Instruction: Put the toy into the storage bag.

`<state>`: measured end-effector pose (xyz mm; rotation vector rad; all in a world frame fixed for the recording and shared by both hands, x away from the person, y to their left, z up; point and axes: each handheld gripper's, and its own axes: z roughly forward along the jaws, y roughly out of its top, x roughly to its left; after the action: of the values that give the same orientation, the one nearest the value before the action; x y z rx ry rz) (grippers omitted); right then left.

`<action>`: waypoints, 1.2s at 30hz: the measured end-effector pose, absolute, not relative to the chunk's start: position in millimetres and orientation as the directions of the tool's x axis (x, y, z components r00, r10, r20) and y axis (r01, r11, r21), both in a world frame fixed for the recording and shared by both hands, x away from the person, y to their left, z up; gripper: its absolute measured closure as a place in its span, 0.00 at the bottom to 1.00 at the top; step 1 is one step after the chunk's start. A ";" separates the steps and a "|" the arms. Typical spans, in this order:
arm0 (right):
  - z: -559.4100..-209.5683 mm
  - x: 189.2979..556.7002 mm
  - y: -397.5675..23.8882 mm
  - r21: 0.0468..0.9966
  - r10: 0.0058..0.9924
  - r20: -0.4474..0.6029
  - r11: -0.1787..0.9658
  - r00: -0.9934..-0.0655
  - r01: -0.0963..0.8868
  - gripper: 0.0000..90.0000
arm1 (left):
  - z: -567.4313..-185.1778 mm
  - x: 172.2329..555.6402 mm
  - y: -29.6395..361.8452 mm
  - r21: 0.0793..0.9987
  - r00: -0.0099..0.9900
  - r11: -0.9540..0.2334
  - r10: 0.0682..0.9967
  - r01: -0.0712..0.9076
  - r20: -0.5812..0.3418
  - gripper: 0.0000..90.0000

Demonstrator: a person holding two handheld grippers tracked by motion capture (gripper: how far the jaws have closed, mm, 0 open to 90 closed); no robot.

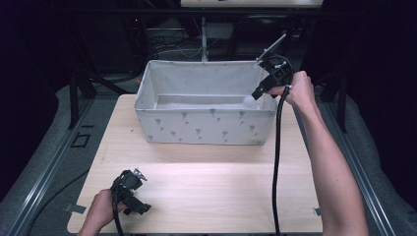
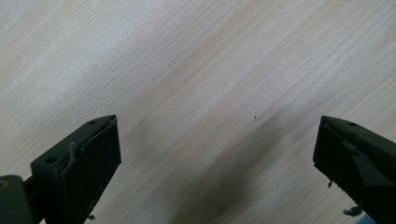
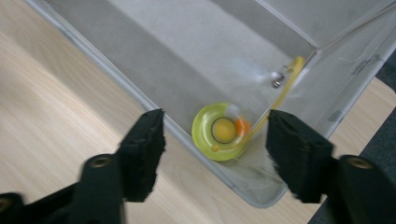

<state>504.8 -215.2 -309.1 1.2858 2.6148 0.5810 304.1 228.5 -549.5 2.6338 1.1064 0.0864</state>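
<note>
High view: a white fabric bin [image 1: 204, 120] with a grey printed pattern stands at the upper centre of the frame on the pale wooden counter [image 1: 206, 191]; the right tongs [image 1: 256, 94] hang over the bin's right end at the upper right, tips angled down into it, while the left tongs [image 1: 141, 209] rest low at the lower left of the frame, close to the counter surface. From this arrangement the placing appears done (the rest of the counter carries no further item in this view), and what seems left is to draw the right hand clear. Left gripper view: the left tongs [image 2: 217, 154] stand spread wide, one jaw at the lower left and one at the lower right, with bare wood grain between them and nothing grasped. Right gripper view: the right tongs [image 3: 215, 149] are released, parted with a gap on each side, and grip nothing; beyond and between them a yellow ring-shaped toy [image 3: 219, 131] with an orange spot and a thin yellow cord lies on the bin's floor at the centre of the frame, just inside the near wall (blur hides its finer detail).
</note>
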 end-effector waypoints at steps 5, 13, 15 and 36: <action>-299.2 488.4 -212.1 0.412 0.774 0.000 0.577 -0.634 0.705 0.22 | -549.3 304.1 229.3 0.282 0.703 -0.664 0.709 0.692 -0.056 0.01; -299.1 453.7 -207.3 0.428 0.741 -0.031 0.616 -0.671 0.661 0.12 | -549.9 303.8 227.7 0.282 0.704 -0.666 0.708 0.690 -0.052 0.01; -300.3 445.0 -206.4 0.445 0.733 -0.027 0.618 -0.680 0.648 0.11 | -549.6 303.8 228.1 0.283 0.704 -0.666 0.709 0.690 -0.049 0.01; -379.3 352.5 -205.0 0.469 0.701 -0.031 0.640 -0.713 0.609 0.06 | -549.9 303.6 228.0 0.281 0.703 -0.667 0.709 0.690 -0.045 0.01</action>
<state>352.5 -205.0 -379.3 1.0728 2.6504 0.6423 303.6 228.0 -549.9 2.6365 1.1085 0.0983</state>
